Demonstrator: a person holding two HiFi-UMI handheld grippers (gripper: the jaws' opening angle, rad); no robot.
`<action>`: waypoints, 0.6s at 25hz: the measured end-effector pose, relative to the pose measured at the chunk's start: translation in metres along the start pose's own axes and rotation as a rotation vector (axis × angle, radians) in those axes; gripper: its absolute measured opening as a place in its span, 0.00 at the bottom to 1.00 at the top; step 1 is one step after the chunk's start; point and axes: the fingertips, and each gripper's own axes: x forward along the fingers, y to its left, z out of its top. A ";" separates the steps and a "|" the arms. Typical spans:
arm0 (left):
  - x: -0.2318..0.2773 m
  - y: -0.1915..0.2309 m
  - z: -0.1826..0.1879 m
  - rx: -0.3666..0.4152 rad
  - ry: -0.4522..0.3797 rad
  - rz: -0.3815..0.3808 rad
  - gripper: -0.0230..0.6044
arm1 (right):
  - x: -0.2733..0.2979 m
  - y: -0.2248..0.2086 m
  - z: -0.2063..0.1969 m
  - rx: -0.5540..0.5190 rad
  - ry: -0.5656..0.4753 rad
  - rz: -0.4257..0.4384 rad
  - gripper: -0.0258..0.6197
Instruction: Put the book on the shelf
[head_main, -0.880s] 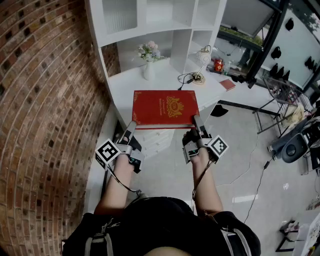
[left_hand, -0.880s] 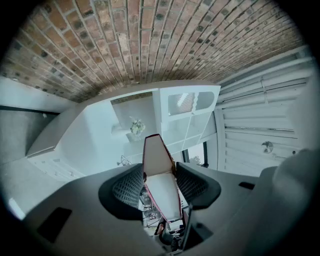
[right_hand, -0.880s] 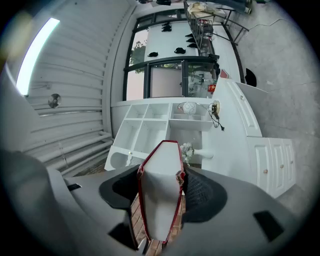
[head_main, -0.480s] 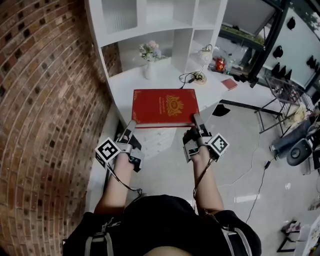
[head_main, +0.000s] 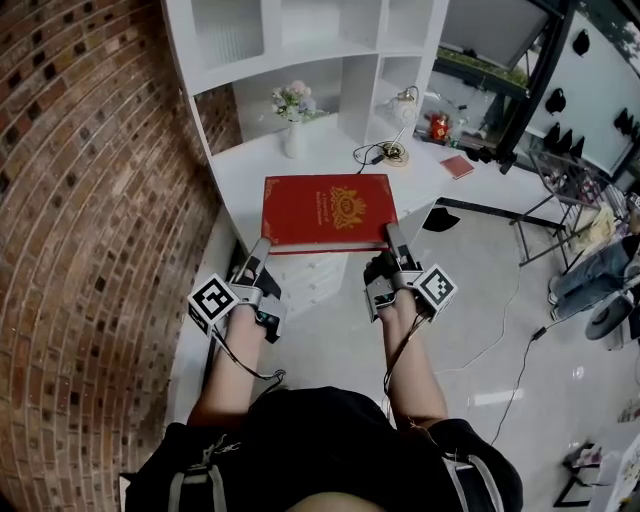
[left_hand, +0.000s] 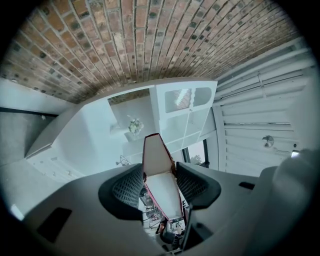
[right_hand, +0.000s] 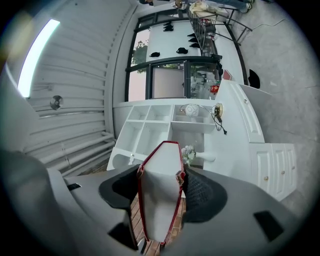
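Book (head_main: 330, 213) — red hardcover, level over counter (head_main: 250, 165) edge, below shelf (head_main: 300, 55). Left gripper (head_main: 260, 252), right gripper (head_main: 393, 240) clamped on near corners. Likely stiff, heavyish — hold both corners, keep flat.

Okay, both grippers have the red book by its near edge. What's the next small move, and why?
Probably carry the red book forward and up toward the shelf. The left gripper and right gripper both clamp its near edge. It lies flat over the desk, short of the compartments, and a flower vase stands just ahead at desk level.
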 end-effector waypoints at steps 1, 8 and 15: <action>-0.001 -0.002 -0.004 0.004 -0.005 -0.002 0.39 | -0.003 0.000 0.003 0.001 0.002 0.004 0.46; -0.006 -0.006 -0.025 0.017 -0.029 -0.013 0.39 | -0.017 0.001 0.016 -0.009 0.017 0.022 0.46; 0.005 -0.008 -0.044 0.011 -0.009 -0.028 0.39 | -0.025 0.000 0.037 -0.023 -0.010 0.038 0.46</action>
